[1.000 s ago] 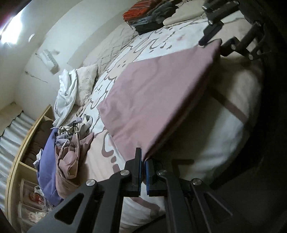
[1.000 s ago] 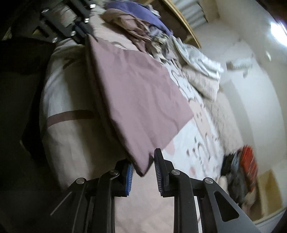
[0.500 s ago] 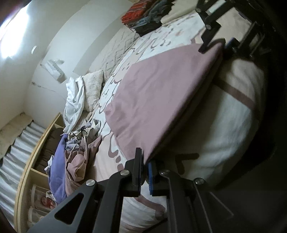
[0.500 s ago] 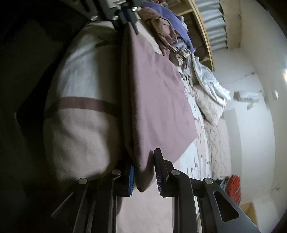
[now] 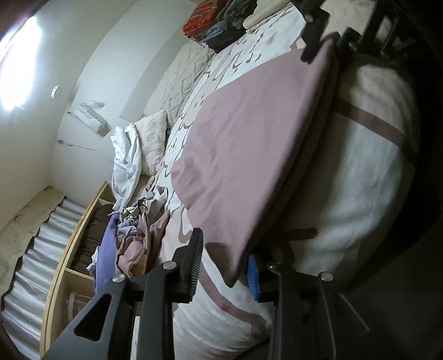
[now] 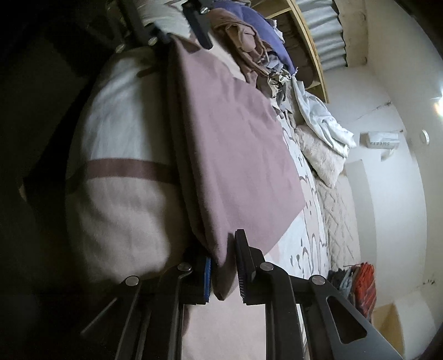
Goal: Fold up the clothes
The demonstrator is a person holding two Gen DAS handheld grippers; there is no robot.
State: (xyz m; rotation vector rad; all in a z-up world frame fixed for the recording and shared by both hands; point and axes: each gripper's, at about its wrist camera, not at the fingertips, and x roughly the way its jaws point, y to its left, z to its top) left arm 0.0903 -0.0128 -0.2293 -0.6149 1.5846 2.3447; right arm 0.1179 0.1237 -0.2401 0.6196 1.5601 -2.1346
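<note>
A folded mauve cloth (image 5: 249, 155) lies flat near the front edge of the bed; it also shows in the right wrist view (image 6: 235, 155). My left gripper (image 5: 224, 265) is open, its jaws apart around the cloth's near left corner. My right gripper (image 6: 224, 265) is open too, with the cloth's near right corner hanging loose between its jaws. Each gripper shows at the far end of the cloth in the other's view, the right one (image 5: 326, 41) and the left one (image 6: 193, 25).
A heap of unfolded clothes (image 5: 130, 243) lies on the bed's left side by a wooden shelf (image 5: 72, 235). A white sheet (image 5: 127, 160) and pillow (image 5: 152, 141) sit further back. A folded stack (image 5: 216, 22) is at the far end. The patterned bedspread (image 5: 360, 171) drops off at the front.
My left gripper has opened and let go of the cloth's left corner. My right gripper stays open at the right corner. The cloth has settled flatter on the bed.
</note>
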